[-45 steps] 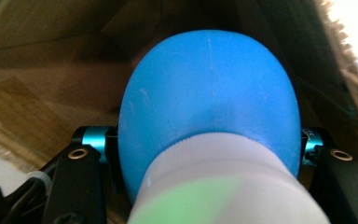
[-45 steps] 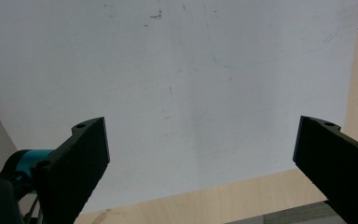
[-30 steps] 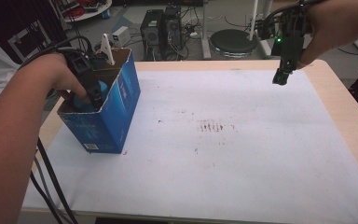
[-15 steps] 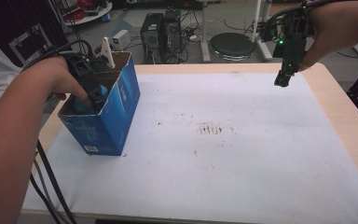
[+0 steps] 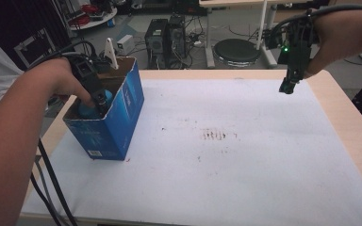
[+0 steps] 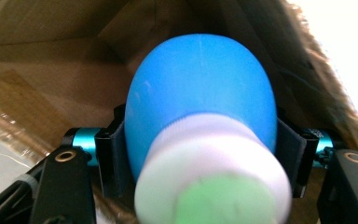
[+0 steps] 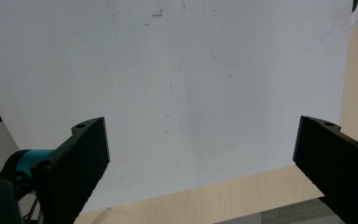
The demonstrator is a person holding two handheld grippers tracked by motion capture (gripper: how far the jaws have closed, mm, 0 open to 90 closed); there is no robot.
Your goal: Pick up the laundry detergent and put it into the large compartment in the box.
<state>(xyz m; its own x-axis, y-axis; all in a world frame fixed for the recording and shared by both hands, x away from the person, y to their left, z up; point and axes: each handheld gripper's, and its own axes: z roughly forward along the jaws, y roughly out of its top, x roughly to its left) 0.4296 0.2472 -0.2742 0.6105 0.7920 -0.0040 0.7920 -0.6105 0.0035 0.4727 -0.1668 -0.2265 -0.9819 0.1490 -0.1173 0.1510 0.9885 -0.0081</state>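
An open blue cardboard box [image 5: 118, 117] stands at the table's left. My left gripper [image 5: 99, 101] reaches down into it. Its jaws flank a blue rubber bulb [image 6: 200, 93] with a white neck and green tip. The pads [image 6: 114, 158] touch the bulb's sides. These jaws have just been opening, with the bulb still between them. The bulb's blue top [image 5: 86, 112] peeks over the box's near wall. My right gripper [image 5: 286, 87] hangs above the table's far right corner, pointing down. Its jaws stand wide open over the white sheet [image 7: 177, 70] with nothing between them [image 7: 200, 149].
A white sheet [image 5: 226, 155] with small dark marks covers the wooden table [image 5: 351, 127]. A white piece [image 5: 111, 52] sticks up behind the box. Beyond the far edge stand a computer tower [image 5: 162, 40] and a round black stool [image 5: 237, 49]. Cables trail down at the near left.
My left gripper has shifted slightly inside the box, the bulb still in its jaws. The right gripper has stayed in place.
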